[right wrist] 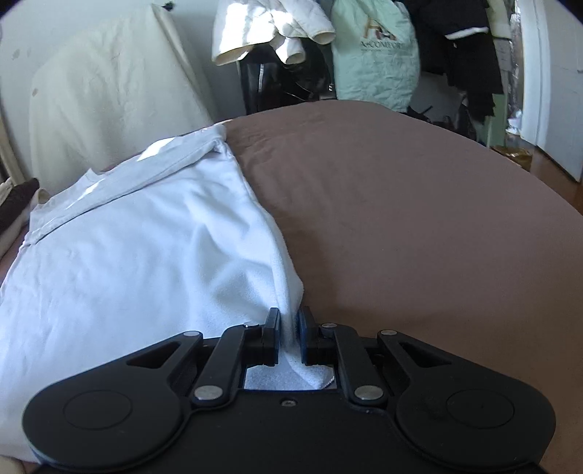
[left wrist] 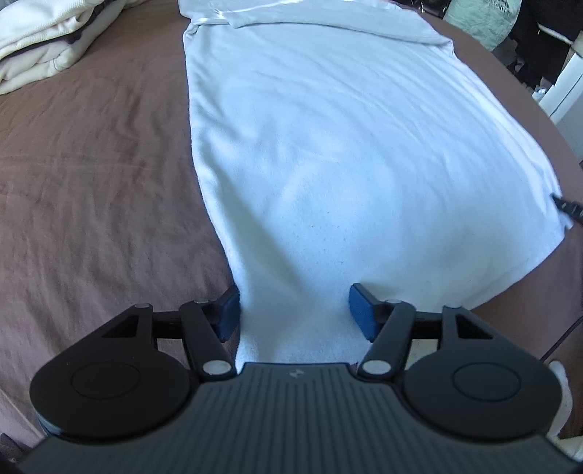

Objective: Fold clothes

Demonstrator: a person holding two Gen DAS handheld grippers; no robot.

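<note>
One soft, perhaps fleecy white garment [left wrist: 328, 164]

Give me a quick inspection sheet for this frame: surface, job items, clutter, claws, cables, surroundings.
Surface: brown bedsheet, lightly wrinkled.
Job's things: white garment spread flat on the sheet, its far end folded over.
Clutter: pile of cream clothes at the far left corner, apart from the garment.
Claws: left claw open, jaws straddling the garment's near left corner, not clamping. Right claw shut on the garment's near right corner, cloth pinched between the jaws.
Cables: nothing seen.
Surroundings: cream-covered object, white jacket, pale green bag and dark clothes beyond the bed.
</note>
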